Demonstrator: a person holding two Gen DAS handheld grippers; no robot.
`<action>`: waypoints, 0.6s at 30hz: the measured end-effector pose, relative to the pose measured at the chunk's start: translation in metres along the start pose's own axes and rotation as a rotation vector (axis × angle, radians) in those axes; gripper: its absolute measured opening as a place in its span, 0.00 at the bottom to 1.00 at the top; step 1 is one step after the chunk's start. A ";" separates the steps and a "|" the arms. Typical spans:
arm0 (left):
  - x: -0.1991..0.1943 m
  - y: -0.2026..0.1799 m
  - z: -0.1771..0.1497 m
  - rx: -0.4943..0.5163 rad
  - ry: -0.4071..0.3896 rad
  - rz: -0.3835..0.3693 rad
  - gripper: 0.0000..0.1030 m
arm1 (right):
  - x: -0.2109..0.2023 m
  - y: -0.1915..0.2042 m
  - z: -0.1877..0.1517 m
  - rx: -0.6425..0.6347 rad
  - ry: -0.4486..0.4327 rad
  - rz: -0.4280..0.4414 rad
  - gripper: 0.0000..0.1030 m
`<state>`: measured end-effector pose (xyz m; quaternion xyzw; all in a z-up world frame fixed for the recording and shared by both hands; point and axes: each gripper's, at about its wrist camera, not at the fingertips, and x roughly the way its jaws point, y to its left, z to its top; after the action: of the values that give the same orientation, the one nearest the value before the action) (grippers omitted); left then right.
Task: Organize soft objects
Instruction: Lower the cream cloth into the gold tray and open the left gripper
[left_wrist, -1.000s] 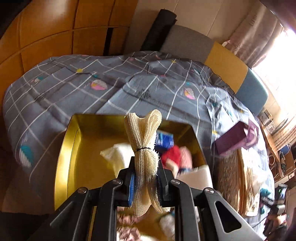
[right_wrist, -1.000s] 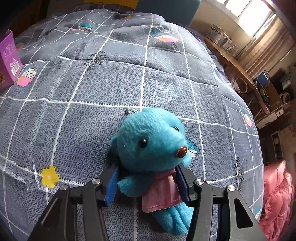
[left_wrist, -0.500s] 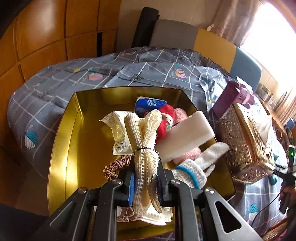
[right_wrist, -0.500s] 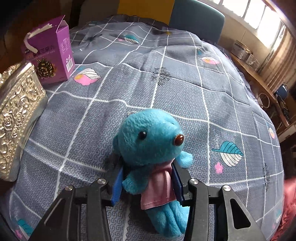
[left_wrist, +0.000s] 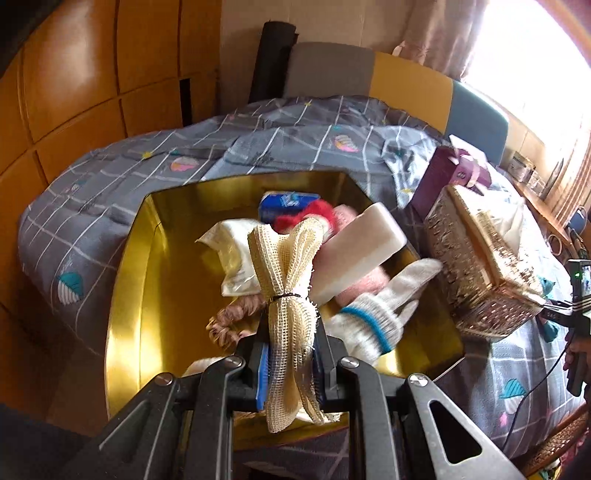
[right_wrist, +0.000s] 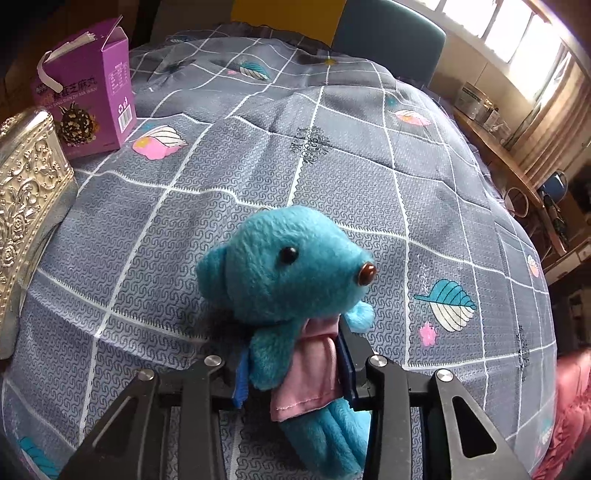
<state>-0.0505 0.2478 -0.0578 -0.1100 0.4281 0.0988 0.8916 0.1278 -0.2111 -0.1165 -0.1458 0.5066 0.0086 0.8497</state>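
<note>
**Gold tray half filled, two soft things in hand**

Gold metal is the landmark here: the gold tray (left_wrist: 125, 280) lies on the bed (left_wrist: 122, 184), and everything else is placed from it.

Over the tray's near edge, the left tongs (left_wrist: 290, 363) are closed tight on a cream mesh cloth bundle (left_wrist: 286, 280), tied at its waist with a thin black band; the bundle stands upright above the tray's middle. Inside the tray, beyond and to the right of the bundle, lie a cream packet (left_wrist: 232, 254), a blue packet (left_wrist: 284, 203), something red and fluffy (left_wrist: 306, 216), a white foam block (left_wrist: 354, 251), a pink knit piece (left_wrist: 369, 282), a white glove with a blue cuff (left_wrist: 373, 321) and a curly brown scrunchie (left_wrist: 232, 317). Just right of the tray stands an ornate silver box (left_wrist: 480, 266), and behind that a purple carton (left_wrist: 443, 177).

Further right of the tray, past the silver box, the right tongs (right_wrist: 293, 369) are closed around the waist of a blue plush toy (right_wrist: 284, 273) in a pink dress; its head stands clear above the bed cover, though whether its legs touch the cover cannot be told.

The step in hand looks like delivery: the bundle is over the tray and ready to go in. The next move probably calls for lowering it into the bare left part of the tray and parting the left tongs, then carrying the plush leftward over the silver box without knocking it.
</note>
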 end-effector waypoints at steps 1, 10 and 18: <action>0.002 0.006 -0.001 -0.026 0.016 -0.004 0.17 | 0.000 0.000 0.000 -0.002 0.000 -0.001 0.37; -0.003 0.053 0.011 -0.269 0.017 -0.106 0.17 | -0.001 0.001 0.000 -0.010 0.003 -0.009 0.36; 0.034 0.027 0.021 -0.264 0.116 -0.173 0.17 | -0.001 0.001 -0.001 -0.012 0.002 -0.009 0.36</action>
<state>-0.0218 0.2827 -0.0744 -0.2682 0.4513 0.0706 0.8482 0.1265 -0.2099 -0.1163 -0.1531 0.5069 0.0073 0.8483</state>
